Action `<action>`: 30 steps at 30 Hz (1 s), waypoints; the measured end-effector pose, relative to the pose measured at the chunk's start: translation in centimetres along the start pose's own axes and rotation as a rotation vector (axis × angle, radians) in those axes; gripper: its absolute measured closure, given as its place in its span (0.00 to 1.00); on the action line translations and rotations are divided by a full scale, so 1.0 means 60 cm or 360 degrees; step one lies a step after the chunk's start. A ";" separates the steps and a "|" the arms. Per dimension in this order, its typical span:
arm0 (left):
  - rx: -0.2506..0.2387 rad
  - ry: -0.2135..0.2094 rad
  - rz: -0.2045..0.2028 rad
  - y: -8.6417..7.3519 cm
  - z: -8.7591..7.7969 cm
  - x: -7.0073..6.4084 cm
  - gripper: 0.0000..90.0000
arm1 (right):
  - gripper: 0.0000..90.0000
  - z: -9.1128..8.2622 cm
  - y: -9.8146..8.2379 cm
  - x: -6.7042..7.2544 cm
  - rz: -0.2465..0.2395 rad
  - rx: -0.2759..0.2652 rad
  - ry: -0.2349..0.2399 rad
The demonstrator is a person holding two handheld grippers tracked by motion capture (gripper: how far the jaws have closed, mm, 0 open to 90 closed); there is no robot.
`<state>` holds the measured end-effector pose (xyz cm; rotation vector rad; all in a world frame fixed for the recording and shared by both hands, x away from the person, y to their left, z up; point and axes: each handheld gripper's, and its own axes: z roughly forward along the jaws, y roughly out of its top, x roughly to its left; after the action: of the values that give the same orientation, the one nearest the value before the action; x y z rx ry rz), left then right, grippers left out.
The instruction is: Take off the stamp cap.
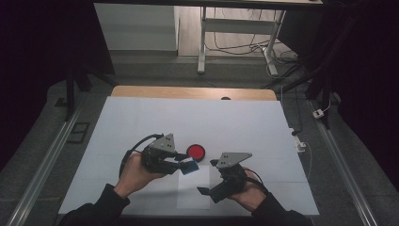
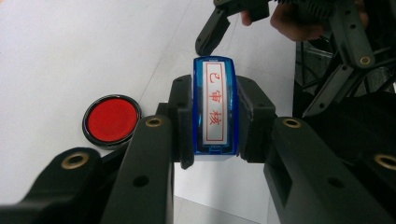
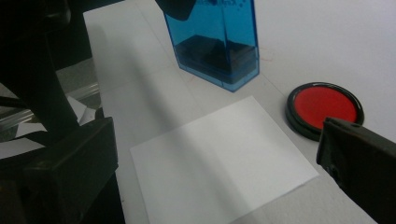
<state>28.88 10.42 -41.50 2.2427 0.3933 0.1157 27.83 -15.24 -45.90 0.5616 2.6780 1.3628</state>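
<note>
1. The left gripper [image 1: 182, 162] was seen with its jaws clamped on a blue stamp [image 2: 215, 108], one pad pressed against each long side.
2. In the left gripper view, the stamp's white label with red characters was turned toward that camera.
3. In the right gripper view, the blue stamp [image 3: 215, 42] was seen from the side as a clear blue case with a dark block inside, held above the worktop [image 1: 141, 122] rather than set down on it.
4. The right gripper [image 1: 207, 178] was held with its jaws spread wide and nothing between them; it was kept apart from the stamp, toward the worktop's near edge.
5. A white sheet of paper [image 3: 224, 158] was laid flat near the middle of the near edge, between the two grippers and just below the stamp.
6. A round red ink pad [image 1: 196, 151] in a black rim was placed on the worktop just beyond the stamp, uncovered and near the paper's far corner.
7. The worktop was covered in white, with a wooden strip [image 1: 188, 92] left bare along its far edge.
</note>
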 end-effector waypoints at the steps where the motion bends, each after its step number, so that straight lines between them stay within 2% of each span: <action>1: -0.0002 -0.0005 0.0002 0.000 0.000 0.000 0.78 | 0.00 0.003 0.001 0.000 -0.0002 -0.0003 0.0008; 9: -0.0035 -0.0034 0.0033 0.000 -0.002 -0.001 0.78 | 0.00 0.024 0.007 -0.007 0.0008 0.0005 0.0057; 18: -0.0053 -0.0082 0.0087 -0.001 -0.003 -0.002 0.78 | 0.00 0.044 0.016 -0.010 -0.0049 0.0043 0.0108; 21: -0.0064 -0.0103 0.0100 -0.001 -0.002 -0.001 0.78 | 0.05 0.046 0.018 -0.013 -0.0055 0.0035 0.0139; 24: -0.0081 -0.0129 0.0119 -0.002 -0.003 0.000 0.78 | 0.14 0.045 0.019 -0.016 -0.0060 0.0033 0.0170; 25: -0.0087 -0.0137 0.0120 -0.002 -0.003 0.000 0.78 | 0.22 0.044 0.020 -0.018 -0.0066 0.0017 0.0206; 26: -0.0093 -0.0146 0.0122 -0.003 -0.003 0.000 0.78 | 0.22 0.044 0.020 -0.018 -0.0066 0.0017 0.0206; 28: -0.0103 -0.0156 0.0133 -0.003 -0.003 0.001 0.78 | 0.32 0.044 0.021 -0.022 -0.0068 0.0018 0.0251; 30: -0.0105 -0.0160 0.0146 -0.004 -0.003 0.001 0.78 | 0.34 0.044 0.021 -0.023 -0.0074 0.0019 0.0263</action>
<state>28.85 10.73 -41.55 2.1914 0.2297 0.0627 30.09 -13.05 -46.64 0.4015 2.8099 1.4414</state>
